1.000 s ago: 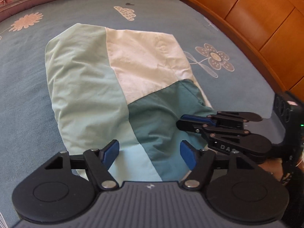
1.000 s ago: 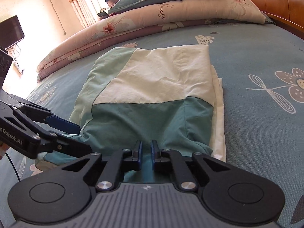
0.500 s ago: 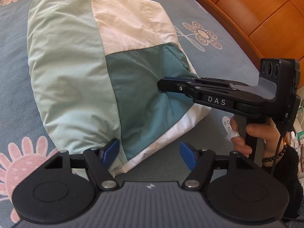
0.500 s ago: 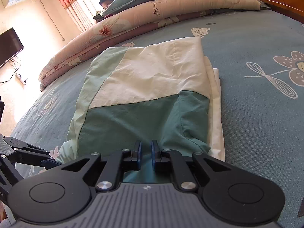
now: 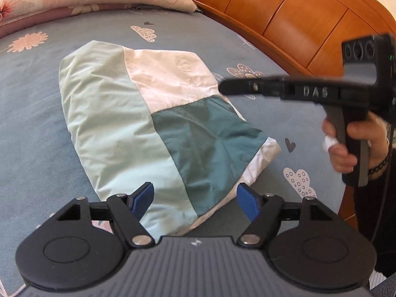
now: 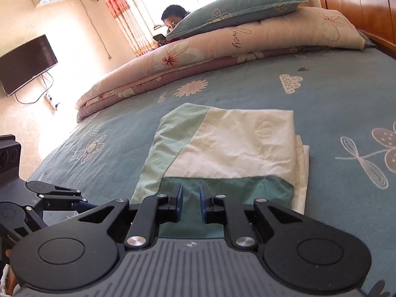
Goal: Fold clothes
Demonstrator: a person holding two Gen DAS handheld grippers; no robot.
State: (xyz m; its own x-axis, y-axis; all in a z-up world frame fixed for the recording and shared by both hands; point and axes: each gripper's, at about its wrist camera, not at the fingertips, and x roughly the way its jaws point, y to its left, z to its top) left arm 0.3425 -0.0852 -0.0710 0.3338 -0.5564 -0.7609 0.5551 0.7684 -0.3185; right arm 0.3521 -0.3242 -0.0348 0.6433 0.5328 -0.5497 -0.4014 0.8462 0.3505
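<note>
A bed point(image 5: 37, 104) with a blue-grey floral sheet fills both views; a wooden headboard point(image 5: 284, 17) curves along its far side. A rolled quilt point(image 6: 222, 54) with a pillow point(image 6: 235, 7) on top lies at the far edge. Only the right wrist view shows the wall-mounted television point(image 6: 24, 64), the curtains and a person behind the quilt. Only the left wrist view shows the hand point(image 5: 346, 143) gripping the right tool's handle. The folded garment point(image 5: 153, 128), in pale green, white and teal panels, lies flat on the sheet, mid-bed. The left gripper point(image 5: 194, 201) stands wide, jaws opening, pads apart over the garment's near corner, pressing nothing. The right gripper point(image 6: 190, 203) hangs above the teal panel, jaws narrowly parted and opening, nothing between them.
</note>
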